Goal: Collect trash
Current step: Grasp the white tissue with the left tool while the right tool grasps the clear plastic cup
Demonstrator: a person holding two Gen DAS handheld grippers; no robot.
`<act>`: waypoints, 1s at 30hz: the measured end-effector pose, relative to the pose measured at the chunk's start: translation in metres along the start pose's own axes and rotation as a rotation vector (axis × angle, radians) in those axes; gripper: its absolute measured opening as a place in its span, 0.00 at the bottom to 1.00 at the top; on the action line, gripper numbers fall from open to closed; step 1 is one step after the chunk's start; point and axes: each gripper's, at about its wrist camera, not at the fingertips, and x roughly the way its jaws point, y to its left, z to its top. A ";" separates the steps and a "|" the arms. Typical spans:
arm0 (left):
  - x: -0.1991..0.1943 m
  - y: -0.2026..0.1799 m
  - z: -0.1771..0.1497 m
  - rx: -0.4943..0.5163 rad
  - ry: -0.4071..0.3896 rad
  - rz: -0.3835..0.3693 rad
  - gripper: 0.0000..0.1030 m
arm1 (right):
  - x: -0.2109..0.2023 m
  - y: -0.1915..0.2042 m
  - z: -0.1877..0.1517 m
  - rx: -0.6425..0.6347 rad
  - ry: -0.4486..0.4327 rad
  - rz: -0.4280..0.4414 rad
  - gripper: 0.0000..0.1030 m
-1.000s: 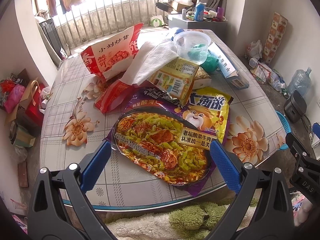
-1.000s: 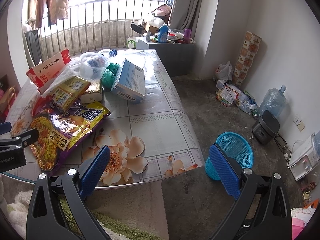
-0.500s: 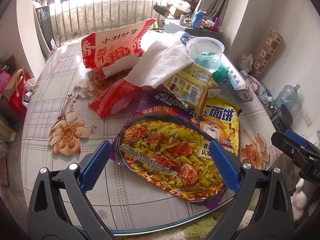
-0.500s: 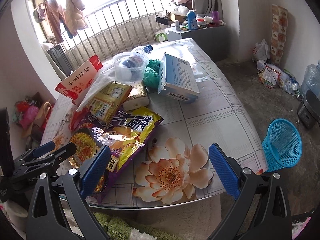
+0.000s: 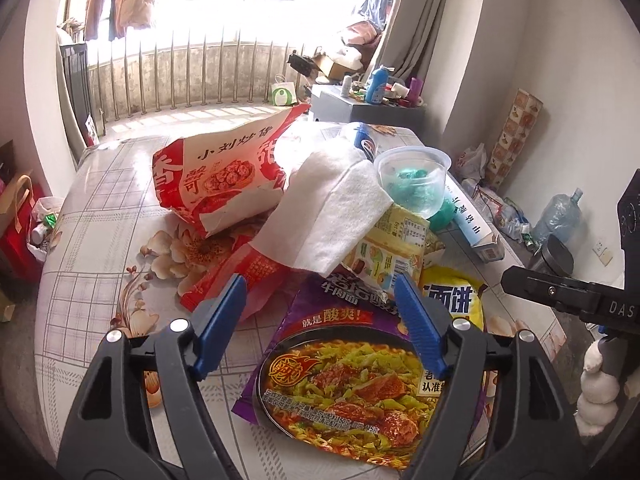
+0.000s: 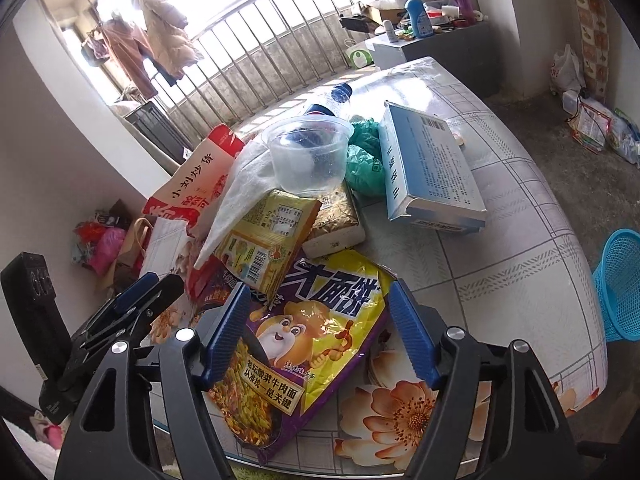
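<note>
Left gripper [image 5: 320, 316] wide open, holding nothing, up over the big purple noodle wrapper [image 5: 344, 384] lying flat near the front edge of the flowery table [image 5: 80, 280]. Right gripper [image 6: 320, 328] wide open too, empty, over the shiny yellow snack bag [image 6: 320, 320] on top of the purple wrapper. Behind those, a pile: red and white paper bag [image 5: 216, 176], white paper towel [image 5: 332, 216], clear plastic cup [image 6: 308, 156], pale blue box [image 6: 428, 168]. Blue plastic basket [image 6: 620, 284] down on the floor, right of the table.
</note>
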 end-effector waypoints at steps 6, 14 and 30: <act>0.015 -0.006 0.022 0.100 -0.025 -0.018 0.53 | 0.013 0.002 0.024 -0.007 -0.010 0.039 0.59; 0.043 -0.019 0.045 0.163 0.024 -0.079 0.47 | 0.023 0.004 0.055 -0.079 -0.066 0.026 0.56; 0.107 -0.029 0.057 0.203 0.203 -0.043 0.31 | 0.072 0.032 0.118 -0.528 0.097 0.087 0.46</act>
